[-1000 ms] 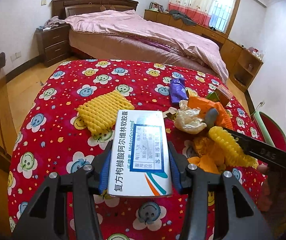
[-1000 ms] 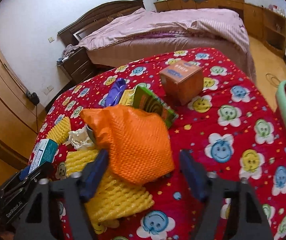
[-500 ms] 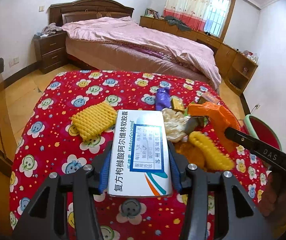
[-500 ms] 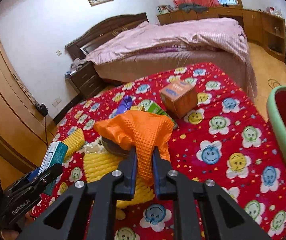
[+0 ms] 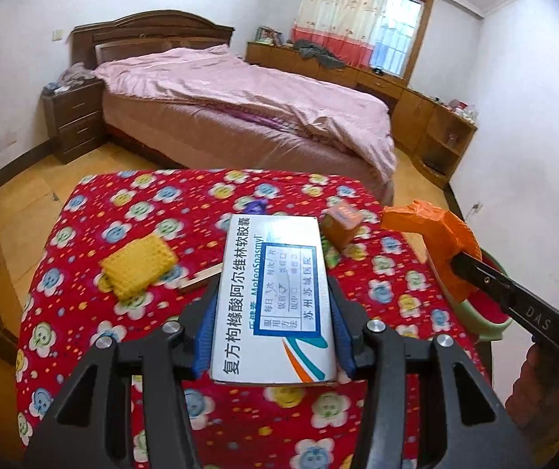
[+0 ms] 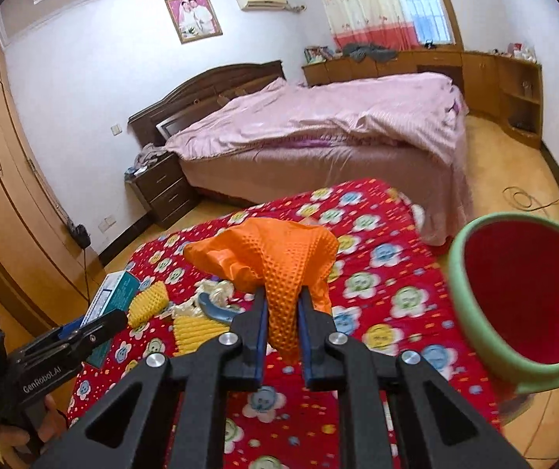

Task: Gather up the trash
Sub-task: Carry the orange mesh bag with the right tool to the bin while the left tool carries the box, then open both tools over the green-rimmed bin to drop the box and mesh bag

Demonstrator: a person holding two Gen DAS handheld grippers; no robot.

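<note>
Your left claw [image 5: 273, 336] is gripping the white medicine box [image 5: 275, 297] at the lower centre of its view, above the red flowered bench [image 5: 131, 242]. Your right claw [image 6: 282, 336] is pinching the orange textured wrapper [image 6: 279, 258] at mid-frame, clear of the bench, with the green-rimmed red bin [image 6: 475, 336] sitting at the right edge.

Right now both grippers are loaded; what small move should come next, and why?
Probably carry the right gripper sideways over the green bin and release. Its jaws pinch the orange foam net clear of the table, and the bin's open mouth sits just beside it.
</note>
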